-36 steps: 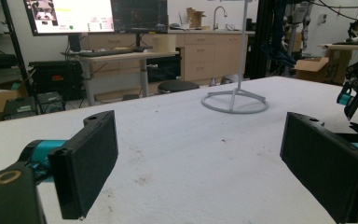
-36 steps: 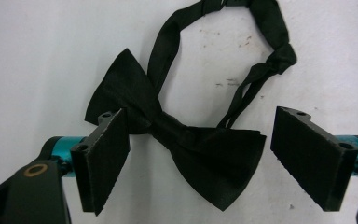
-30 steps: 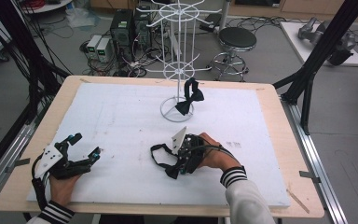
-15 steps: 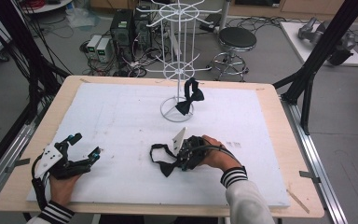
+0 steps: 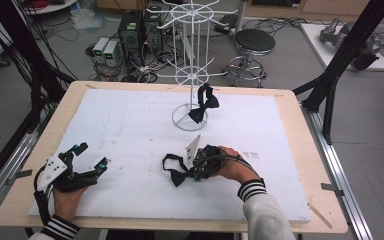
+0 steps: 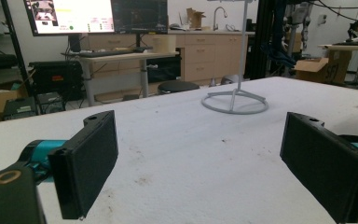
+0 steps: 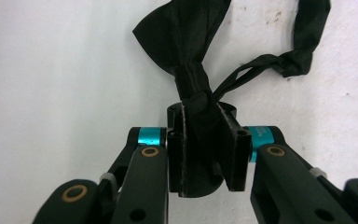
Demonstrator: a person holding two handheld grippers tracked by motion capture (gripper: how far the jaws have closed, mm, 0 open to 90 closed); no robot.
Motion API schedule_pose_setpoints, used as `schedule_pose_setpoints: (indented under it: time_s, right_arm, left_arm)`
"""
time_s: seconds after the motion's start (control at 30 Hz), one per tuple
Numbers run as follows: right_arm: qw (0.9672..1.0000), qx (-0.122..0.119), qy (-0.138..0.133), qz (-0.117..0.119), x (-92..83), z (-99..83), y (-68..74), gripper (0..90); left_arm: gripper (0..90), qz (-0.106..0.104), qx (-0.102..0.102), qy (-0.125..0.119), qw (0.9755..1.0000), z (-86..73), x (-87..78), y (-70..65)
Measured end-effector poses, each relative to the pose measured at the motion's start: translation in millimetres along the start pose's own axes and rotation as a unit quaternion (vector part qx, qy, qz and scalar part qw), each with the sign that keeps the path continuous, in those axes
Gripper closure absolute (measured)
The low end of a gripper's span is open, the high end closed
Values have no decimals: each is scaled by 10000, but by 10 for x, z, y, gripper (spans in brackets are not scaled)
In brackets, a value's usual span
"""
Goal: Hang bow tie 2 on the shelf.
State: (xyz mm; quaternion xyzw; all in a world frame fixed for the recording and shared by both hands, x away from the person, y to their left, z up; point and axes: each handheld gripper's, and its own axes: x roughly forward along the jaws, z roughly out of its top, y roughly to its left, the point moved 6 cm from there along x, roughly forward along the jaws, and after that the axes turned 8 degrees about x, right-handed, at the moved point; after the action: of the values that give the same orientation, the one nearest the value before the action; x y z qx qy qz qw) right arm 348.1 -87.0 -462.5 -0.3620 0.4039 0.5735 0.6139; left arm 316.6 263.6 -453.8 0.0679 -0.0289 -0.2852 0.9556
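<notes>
A black bow tie lies on the white board near the front middle, its strap looping to the left. My right gripper has just been closing its jaws and is now shut on it. In the right gripper view the pads pinch the bow tie just below its knot, and the upper wing and strap spread out beyond my right gripper. My left gripper rests on the board at the front left, open. Its jaws stand wide apart around bare board in the left gripper view.
A white wire display rack stands at the back middle of the white board, its ring base on the surface. A second black bow tie hangs from the rack. Black frame posts flank the wooden table.
The right gripper's jaws have drawn together onto the bow tie. Both hands and the left gripper stay where they were.
</notes>
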Motion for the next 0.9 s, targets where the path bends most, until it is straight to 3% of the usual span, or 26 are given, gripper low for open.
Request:
schedule_pose_setpoints:
  time_s: [0.17,0.2,0.27,0.5,0.67,0.9]
  right_arm:
    - [9995,-113,-307,-3,-50,34,-29,756]
    - [9996,12,-298,7,-72,28,-11,756]
    - [9987,-43,-506,-18,-108,54,-30,756]
    - [9952,229,-946,-64,-295,73,-22,756]
    - [9890,372,-1418,-181,-444,92,-54,755]
    - [9773,585,-2018,-282,-639,107,-77,755]
  left_arm:
    - [117,2,1,-2,10000,0,0,0]
    - [117,0,2,2,10000,0,-1,0]
    - [116,2,2,-3,10000,0,0,-1]
    - [117,5,8,-1,10000,0,0,-1]
    - [116,10,8,-4,10000,1,0,-2]
    - [117,9,22,7,10000,0,-1,-1]
